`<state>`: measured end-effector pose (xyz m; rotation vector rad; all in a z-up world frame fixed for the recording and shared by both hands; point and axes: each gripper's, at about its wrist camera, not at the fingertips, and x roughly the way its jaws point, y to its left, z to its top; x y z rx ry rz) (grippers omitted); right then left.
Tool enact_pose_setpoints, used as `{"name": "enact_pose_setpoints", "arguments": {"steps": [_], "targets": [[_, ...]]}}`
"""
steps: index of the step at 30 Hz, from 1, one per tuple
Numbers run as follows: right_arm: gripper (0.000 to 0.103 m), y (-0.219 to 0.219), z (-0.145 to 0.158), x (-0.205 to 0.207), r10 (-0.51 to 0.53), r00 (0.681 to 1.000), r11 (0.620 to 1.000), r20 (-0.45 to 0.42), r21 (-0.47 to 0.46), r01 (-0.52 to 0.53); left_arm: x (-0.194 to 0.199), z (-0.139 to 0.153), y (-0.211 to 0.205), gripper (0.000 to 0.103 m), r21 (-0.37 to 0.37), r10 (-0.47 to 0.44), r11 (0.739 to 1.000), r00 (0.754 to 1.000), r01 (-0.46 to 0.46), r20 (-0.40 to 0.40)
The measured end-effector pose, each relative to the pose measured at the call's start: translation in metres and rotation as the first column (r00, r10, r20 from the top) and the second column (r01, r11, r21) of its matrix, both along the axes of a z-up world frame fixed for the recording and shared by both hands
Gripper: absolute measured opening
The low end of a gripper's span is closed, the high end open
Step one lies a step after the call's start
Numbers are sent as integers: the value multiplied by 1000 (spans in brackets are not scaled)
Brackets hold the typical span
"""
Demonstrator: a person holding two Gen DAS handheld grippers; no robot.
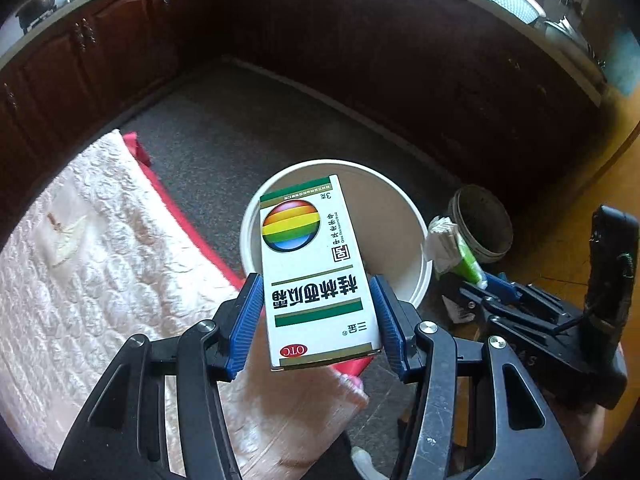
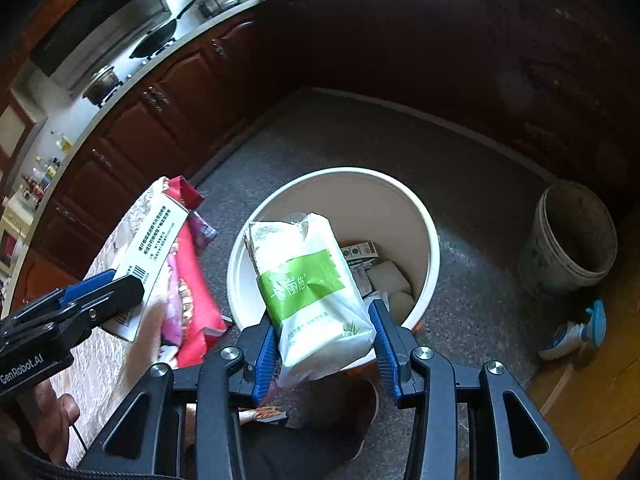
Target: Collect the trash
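My left gripper (image 1: 318, 312) clamps a white cardboard medicine box with rainbow ball (image 1: 312, 264), my right gripper (image 2: 324, 340) clamps a white-green plastic tissue pack (image 2: 316, 292), both held above the round white plastic bucket (image 2: 424, 232).

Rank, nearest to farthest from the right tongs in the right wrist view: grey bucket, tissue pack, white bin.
1. tissue pack, held in the right tongs.
2. white bin, just ahead, below.
3. grey bucket, far right on the floor.
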<state>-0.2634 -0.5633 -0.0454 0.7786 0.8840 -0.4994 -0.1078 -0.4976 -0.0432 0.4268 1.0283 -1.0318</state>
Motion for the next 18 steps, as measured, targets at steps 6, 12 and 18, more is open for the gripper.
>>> {"name": "enact_pose_setpoints", "arguments": {"steps": [6, 12, 18], "targets": [[48, -9, -18, 7, -12, 999, 1000, -36, 19, 13, 2, -14, -12, 54, -6, -6, 1000, 999, 6, -44], [54, -10, -24, 9, -37, 998, 999, -47, 6, 37, 4, -14, -10, 76, -34, 0, 999, 999, -2, -49], [57, -4, -21, 0, -47, 998, 999, -45, 6, 48, 5, -6, 3, 78, -46, 28, 999, 999, -29, -26]]}}
